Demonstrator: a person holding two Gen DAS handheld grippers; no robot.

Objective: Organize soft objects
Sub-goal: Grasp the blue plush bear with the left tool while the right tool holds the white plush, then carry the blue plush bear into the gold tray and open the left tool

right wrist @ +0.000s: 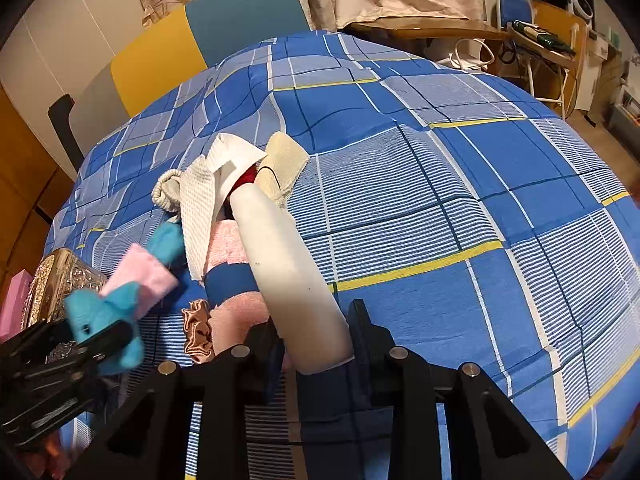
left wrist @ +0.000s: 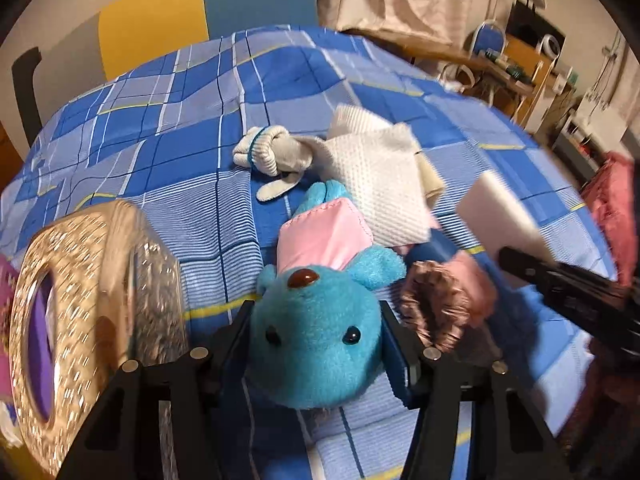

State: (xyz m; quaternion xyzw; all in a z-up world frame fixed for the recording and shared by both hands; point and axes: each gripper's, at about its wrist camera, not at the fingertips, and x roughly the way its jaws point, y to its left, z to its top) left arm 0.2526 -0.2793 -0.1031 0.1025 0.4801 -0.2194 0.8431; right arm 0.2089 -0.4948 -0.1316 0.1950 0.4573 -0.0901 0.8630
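Blue plaid bedspread (right wrist: pixel 440 184) carried soft items. Left tongs (left wrist: pixel 316 332) flanked blue plush toy (left wrist: pixel 316 344), contact unclear; right tongs (right wrist: pixel 316 332) clamped white foam block (right wrist: pixel 292 264).

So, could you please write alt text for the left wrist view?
The left gripper has its fingers on either side of a blue plush toy's head, on a blue checked bedspread. Behind the toy lie a white cloth and a rolled sock; a glittery gold box stands left.
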